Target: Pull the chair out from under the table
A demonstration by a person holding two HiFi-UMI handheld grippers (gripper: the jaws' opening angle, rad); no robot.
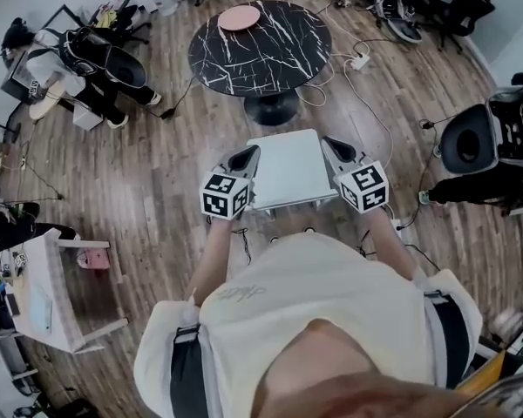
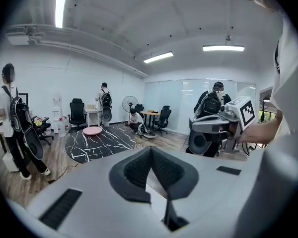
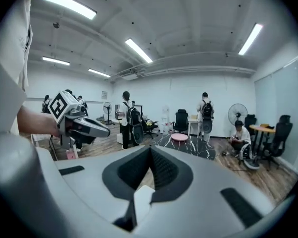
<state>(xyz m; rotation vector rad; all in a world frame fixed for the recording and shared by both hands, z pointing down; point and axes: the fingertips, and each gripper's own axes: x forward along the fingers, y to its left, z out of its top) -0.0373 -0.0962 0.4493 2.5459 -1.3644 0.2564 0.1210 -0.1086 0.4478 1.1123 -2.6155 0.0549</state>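
L gripper [image 1: 254, 151] & R gripper [image 1: 329, 143] each pinch a side edge of white chair [image 1: 289, 171], held btwn them; black round table [image 1: 260, 46] stands apart, past their tips

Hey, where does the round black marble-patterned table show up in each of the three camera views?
Head view: the round black marble-patterned table sits at top centre.
Left gripper view: the table is left of centre, in the middle distance.
Right gripper view: the table is just right of centre, in the middle distance.
Shared landmark: the pink round plate on the tabletop, also seen from the left gripper and the right gripper.
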